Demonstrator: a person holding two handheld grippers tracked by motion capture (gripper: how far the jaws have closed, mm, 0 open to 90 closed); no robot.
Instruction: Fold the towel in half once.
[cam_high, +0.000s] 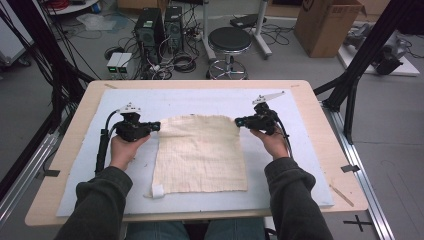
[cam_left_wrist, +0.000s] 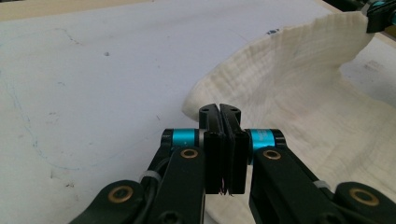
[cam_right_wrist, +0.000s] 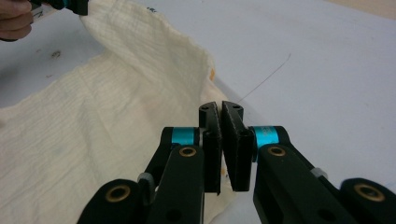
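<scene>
Cloth (cam_high: 200, 154) lies flat on the white mat (cam_high: 300, 165), near edge toward the person, far edge across the table. Left gripper (cam_high: 156, 126) is clamped on the far left corner; right gripper (cam_high: 239, 121) is clamped on the far right corner. Each hand sits at its own corner, neither nearer. In the gripper views both corners rise off the mat and the far edge sags between them. The rest of the cloth lies on the person's side of the grippers, so a fold would likely bring that edge back toward the near one.
</scene>
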